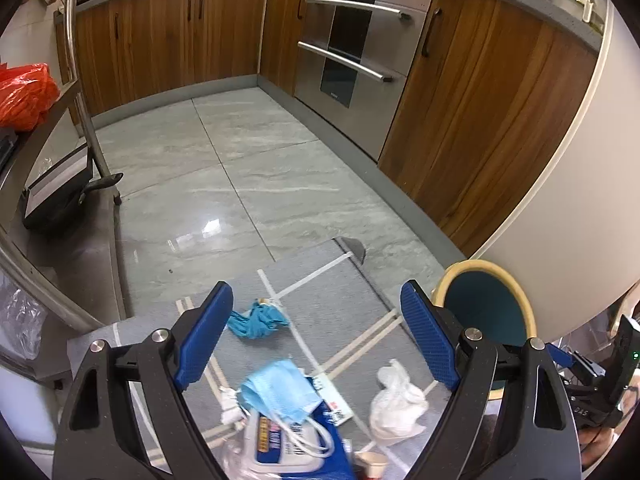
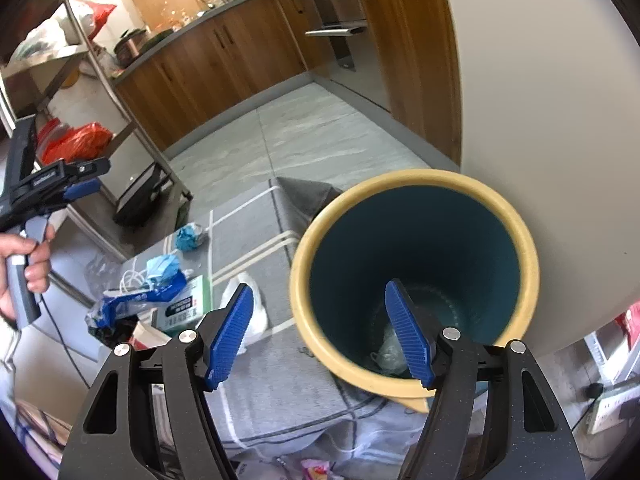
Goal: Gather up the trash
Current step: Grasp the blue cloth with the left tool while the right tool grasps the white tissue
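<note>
Trash lies on a grey mat [image 1: 328, 316]: a crumpled teal glove [image 1: 258, 320], a blue face mask [image 1: 280, 392] on a blue-and-white package [image 1: 288, 444], and a white crumpled bag [image 1: 396, 400]. My left gripper [image 1: 316, 304] is open and empty above them. A teal bin with a yellow rim [image 2: 416, 272] stands on the mat by the wall; it also shows in the left wrist view [image 1: 486, 312]. My right gripper [image 2: 320, 300] is open and empty over the bin's near rim. Some clear crumpled trash [image 2: 390, 350] lies in the bin's bottom.
Wooden cabinets [image 1: 168, 36] and a steel oven [image 1: 356, 52] line the far side of the tiled floor. A metal shelf rack [image 1: 80, 80] with a red bag [image 1: 24, 96] stands at left. A white wall [image 2: 540, 100] is at right. A green-and-white box [image 2: 184, 308] lies among the trash.
</note>
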Available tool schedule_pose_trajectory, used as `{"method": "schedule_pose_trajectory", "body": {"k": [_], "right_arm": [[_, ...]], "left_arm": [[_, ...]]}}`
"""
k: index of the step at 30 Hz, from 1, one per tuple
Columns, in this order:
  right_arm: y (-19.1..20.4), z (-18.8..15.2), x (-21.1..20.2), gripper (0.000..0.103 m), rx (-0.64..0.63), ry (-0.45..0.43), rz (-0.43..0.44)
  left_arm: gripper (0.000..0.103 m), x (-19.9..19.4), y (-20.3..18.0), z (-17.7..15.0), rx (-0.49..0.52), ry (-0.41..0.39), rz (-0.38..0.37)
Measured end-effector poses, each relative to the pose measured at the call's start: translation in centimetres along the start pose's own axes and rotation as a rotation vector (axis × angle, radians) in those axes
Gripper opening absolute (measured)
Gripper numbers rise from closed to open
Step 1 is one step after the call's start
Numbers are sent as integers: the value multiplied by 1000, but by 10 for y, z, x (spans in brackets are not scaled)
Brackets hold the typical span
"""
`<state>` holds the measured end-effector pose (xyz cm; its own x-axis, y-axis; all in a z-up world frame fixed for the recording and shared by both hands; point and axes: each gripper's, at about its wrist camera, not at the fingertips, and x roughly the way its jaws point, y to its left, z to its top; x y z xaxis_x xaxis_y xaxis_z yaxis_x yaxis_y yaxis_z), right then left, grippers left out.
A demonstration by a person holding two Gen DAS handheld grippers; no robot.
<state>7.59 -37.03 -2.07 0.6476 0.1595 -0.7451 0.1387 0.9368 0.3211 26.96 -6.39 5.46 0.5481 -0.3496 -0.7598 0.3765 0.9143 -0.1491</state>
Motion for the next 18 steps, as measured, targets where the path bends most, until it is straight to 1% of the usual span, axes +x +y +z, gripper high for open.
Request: {"method": "schedule_pose_trajectory", "body": {"k": [6,9,12,15,16,18], "right_arm": [[19,-1,16,70,-19,33,22],[28,-2,27,70,-27,53,33],[37,-3,37,70,-31,74,47],[50,-6,49,70,-44,97,64],[54,-6,53,70,-50,106,68],[61,-10,63,70,-61,128,75]], "left_arm": [[84,26,23,3,-5,60,-4],[84,46,32,1,-1,109,-9],[84,73,39,-4,9,179,-8],[84,96,44,-9,32,238,15],[84,108,46,-13,48,272,28],[81,123,49,-19,68,320,44]]}}
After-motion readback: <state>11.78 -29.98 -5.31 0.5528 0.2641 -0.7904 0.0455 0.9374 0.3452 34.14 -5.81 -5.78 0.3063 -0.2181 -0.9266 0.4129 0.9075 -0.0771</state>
